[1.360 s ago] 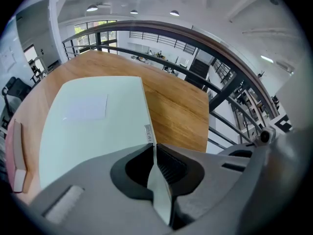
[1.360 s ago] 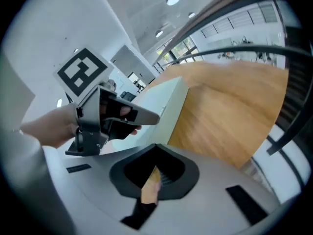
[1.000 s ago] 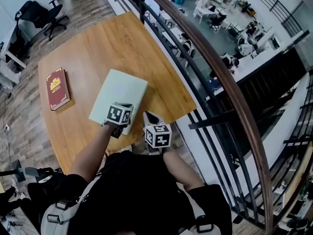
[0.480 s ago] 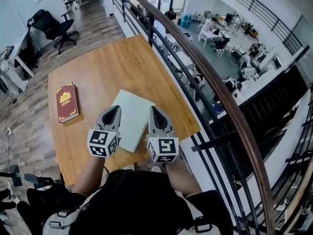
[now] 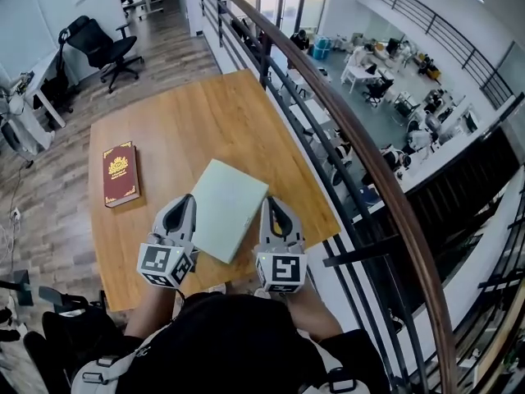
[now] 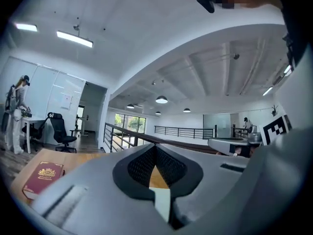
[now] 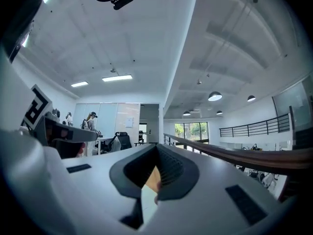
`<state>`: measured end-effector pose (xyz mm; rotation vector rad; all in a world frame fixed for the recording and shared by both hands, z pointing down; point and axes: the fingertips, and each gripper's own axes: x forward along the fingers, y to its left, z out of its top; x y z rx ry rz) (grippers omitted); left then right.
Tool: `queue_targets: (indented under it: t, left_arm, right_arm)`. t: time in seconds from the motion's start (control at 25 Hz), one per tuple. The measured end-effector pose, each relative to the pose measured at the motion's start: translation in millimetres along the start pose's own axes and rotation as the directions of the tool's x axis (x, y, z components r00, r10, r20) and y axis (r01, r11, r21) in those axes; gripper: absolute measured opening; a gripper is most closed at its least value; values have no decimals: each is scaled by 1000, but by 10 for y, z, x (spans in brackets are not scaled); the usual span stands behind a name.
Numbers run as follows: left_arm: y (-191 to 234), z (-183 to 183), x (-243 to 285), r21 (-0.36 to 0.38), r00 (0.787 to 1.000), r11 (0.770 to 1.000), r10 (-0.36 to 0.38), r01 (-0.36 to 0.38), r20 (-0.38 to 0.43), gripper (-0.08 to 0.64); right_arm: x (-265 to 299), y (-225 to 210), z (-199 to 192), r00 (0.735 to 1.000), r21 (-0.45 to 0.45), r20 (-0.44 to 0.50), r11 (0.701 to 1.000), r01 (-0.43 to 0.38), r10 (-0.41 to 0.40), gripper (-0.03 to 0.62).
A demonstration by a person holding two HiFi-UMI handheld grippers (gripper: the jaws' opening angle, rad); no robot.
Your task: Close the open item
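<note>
My left tool [image 5: 186, 203] is closed with nothing between its jaws, and my right tool [image 5: 270, 204] is the same. Both are raised just in front of my body with their noses pointing away from me.

Between them on the bench [image 5: 205, 117] lies the pale green item [image 5: 226, 208], turned a little askew, its near corner towards me. Its top lies flat and flush, so I judge it is already shut (a slim laptop or a hard folder, I cannot tell which). It looks stiff and thin, probably light to middling in weight, with a smooth skin that could slip under the pads. I would press flat on the top or pinch a long edge, never a corner.

The item sits near the bench's right edge, and just past that edge a railing [image 5: 361, 150] runs over a drop to a lower floor, so I would not push anything that way. To the left a red book [image 5: 120, 173] lies well apart, with bare wood between. The far half of the bench is open for moving.
</note>
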<state>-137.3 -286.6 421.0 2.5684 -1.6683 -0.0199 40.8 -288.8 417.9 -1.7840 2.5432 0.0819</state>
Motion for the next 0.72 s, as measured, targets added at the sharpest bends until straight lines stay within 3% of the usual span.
queue_targets:
  t: [0.28, 0.72]
  left_arm:
    - [9, 12, 17, 31, 1000, 999, 8, -8, -15, 2]
    - [-26, 12, 163, 44, 999, 999, -16, 18, -33, 2]
  right_arm:
    - [25, 59, -47, 999, 10, -38, 1000, -18, 19, 3]
    - [169, 73, 17, 999, 9, -19, 999, -34, 34, 3]
